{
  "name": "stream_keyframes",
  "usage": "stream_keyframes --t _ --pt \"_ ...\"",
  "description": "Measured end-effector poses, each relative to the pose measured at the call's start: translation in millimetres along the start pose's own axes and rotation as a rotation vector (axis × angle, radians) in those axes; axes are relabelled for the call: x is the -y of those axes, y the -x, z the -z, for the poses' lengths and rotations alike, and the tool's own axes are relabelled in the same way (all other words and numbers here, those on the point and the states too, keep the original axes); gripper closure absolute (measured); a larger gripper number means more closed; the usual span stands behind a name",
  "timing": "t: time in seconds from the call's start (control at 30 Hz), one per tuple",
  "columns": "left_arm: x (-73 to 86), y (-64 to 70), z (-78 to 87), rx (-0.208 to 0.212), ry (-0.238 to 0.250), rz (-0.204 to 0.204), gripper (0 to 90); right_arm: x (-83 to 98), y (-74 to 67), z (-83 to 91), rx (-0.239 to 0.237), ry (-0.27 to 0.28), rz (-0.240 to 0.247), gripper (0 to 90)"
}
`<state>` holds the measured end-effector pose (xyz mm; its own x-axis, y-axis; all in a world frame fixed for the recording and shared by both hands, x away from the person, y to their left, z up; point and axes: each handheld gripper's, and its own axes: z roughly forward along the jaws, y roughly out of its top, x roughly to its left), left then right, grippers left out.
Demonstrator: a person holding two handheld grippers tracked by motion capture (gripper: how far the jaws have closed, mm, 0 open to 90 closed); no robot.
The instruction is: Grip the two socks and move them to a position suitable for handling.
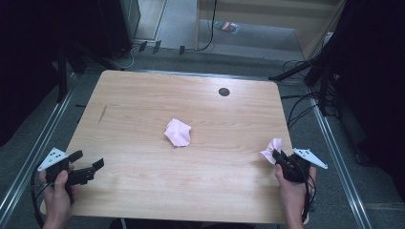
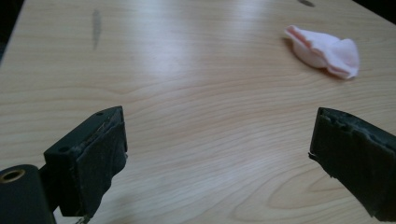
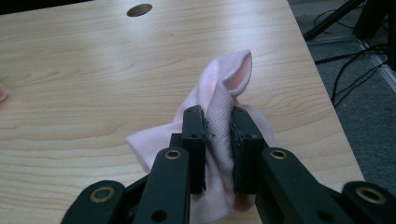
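Right gripper (image 3: 218, 140) at table's (image 1: 143, 95) near right edge, jaws clamped on pink sock (image 3: 219, 93); left gripper (image 1: 88, 164) gaping wide, empty, near left edge; second sock (image 1: 178, 132) mid-table, bare wood around.

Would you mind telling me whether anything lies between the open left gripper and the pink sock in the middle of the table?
Nothing visible does: bare table lies between the left gripper and the middle pink sock.
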<state>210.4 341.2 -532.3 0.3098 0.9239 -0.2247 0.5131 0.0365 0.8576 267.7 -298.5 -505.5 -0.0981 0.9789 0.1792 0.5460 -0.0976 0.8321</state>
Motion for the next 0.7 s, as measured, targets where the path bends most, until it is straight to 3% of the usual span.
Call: stream_keyframes --t 0.13,0.3,0.7 --pt "-7.3 17.0 -6.0 0.027 -0.003 -0.034 3.9 -2.2 -12.1 4.7 -0.001 -0.004 0.002 79.2" --pt "-13.4 34.8 -16.0 0.066 -0.003 -0.039 3.9 -5.1 -26.3 9.2 -0.045 -0.005 -0.008 79.2" --pt "-25.2 81.4 -33.9 0.14 -0.016 -0.096 3.9 -3.9 -75.6 15.3 -0.123 -0.018 0.055 79.1"
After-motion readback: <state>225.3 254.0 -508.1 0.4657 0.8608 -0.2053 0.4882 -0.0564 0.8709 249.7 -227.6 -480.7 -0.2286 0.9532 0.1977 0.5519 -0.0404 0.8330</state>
